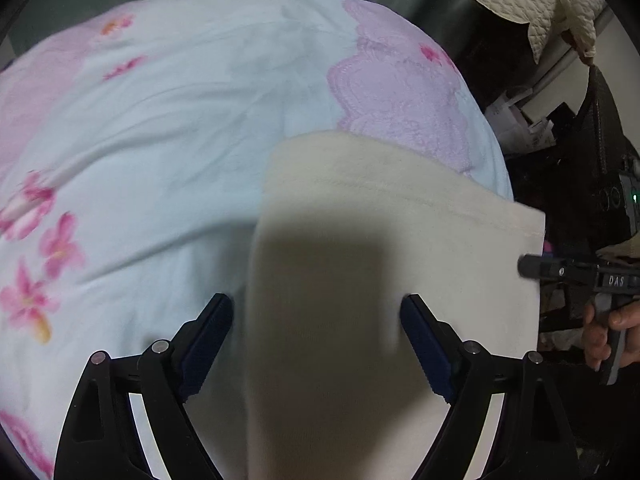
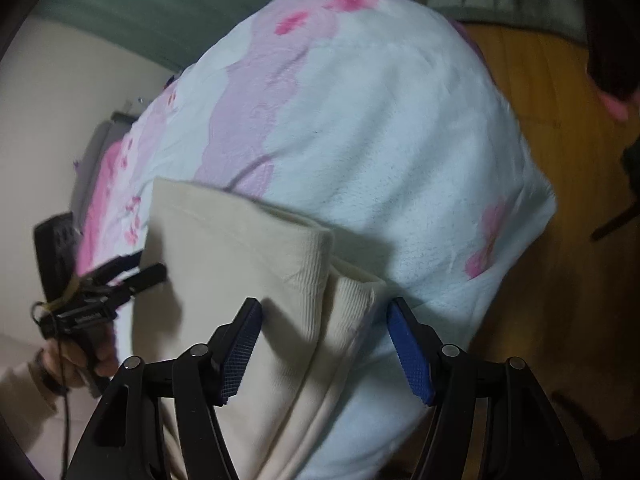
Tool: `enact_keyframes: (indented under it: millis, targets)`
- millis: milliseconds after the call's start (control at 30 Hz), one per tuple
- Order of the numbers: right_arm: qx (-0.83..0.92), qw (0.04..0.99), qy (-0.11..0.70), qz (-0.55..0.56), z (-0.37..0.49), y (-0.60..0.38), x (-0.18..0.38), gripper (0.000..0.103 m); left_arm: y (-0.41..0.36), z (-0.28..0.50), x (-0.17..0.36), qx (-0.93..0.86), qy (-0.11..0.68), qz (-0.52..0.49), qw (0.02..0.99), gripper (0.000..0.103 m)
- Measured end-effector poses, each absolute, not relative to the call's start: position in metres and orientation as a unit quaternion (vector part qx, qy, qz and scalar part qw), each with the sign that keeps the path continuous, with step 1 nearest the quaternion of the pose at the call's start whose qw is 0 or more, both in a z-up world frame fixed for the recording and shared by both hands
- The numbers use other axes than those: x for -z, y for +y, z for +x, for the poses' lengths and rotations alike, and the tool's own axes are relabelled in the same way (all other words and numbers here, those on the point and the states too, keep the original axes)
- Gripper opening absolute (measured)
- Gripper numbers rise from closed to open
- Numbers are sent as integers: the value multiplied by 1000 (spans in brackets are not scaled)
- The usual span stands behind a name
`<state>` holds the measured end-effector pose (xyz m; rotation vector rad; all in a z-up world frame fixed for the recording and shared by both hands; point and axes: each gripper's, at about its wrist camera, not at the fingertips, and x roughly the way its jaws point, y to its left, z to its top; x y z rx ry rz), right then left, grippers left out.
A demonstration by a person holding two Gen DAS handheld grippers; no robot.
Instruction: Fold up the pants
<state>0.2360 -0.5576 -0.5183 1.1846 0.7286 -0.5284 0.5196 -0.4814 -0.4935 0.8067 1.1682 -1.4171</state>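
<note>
The cream pants (image 1: 360, 264) lie folded on a floral blanket, near its right edge in the left wrist view. My left gripper (image 1: 318, 320) is open and hovers above the cloth, holding nothing. In the right wrist view the pants (image 2: 248, 264) show a ribbed waistband end (image 2: 344, 308) between the fingers. My right gripper (image 2: 324, 320) is open above that end. The right gripper also shows in the left wrist view (image 1: 560, 272) at the pants' right edge. The left gripper also shows in the right wrist view (image 2: 132, 276) at the pants' left edge.
A light blue blanket with pink flowers (image 1: 160, 140) covers the bed. A wooden floor (image 2: 560, 160) lies to the right of the bed. Dark clutter and a quilted cloth (image 1: 540, 12) stand beyond the bed's right side. A green curtain (image 2: 160, 4) hangs behind.
</note>
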Motion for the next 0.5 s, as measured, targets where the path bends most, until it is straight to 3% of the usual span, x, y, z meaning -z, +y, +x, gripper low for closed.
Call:
enact_keyframes:
  millis: [100,133,167,233,333,500]
  targets:
    - [210,755,326,529,243,-558,514,43,-491,511,495,608,500,330,521,81]
    - [201,760,327,524,245,-558,512,35,-493,505,495,613,492,339,517,70]
    - [191,763,326,525,245,-558,513,20,-494,501,496,616,487,345,513,55]
    - [183,766,331,519,245,-560,512,17,-494,493,498,623,485,354,501,34]
    - [170,784,327,500,245,-556,495,15,-489,488,490,631,470,359,501,20]
    - [149,818,309,462,250,-541,448,14,-468,487,445,652,431,342,522,17]
